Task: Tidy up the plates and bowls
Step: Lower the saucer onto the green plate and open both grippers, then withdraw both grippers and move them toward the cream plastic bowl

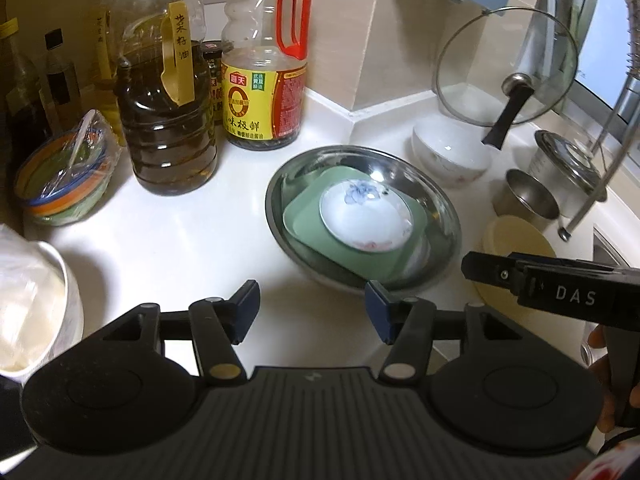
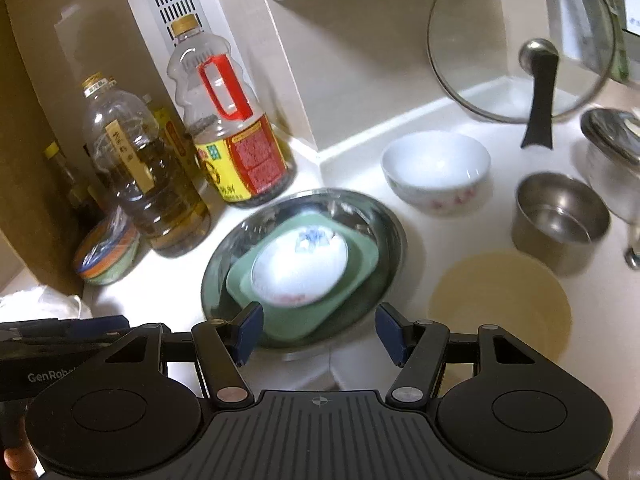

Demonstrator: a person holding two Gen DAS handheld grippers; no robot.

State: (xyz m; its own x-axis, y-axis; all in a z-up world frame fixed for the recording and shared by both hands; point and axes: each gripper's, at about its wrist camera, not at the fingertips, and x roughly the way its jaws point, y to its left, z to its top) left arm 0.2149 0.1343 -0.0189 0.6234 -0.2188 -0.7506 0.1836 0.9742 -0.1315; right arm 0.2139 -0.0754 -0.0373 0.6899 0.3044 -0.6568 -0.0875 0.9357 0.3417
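There, both my left gripper (image 1: 311,312) and right gripper (image 2: 319,334) hung with jaws released above the nested steel basin (image 2: 384,216) on the table, so next, I judged, came the white bowl (image 2: 436,170).

On your far left stand an oil jug (image 1: 168,120) and, right of it, a soy sauce bottle (image 1: 262,92) with a red handle. Far right, a glass lid (image 1: 506,66) leans upright against the wall. Near it on the right you see a steel cup (image 2: 562,220) on the counter (image 1: 180,240).
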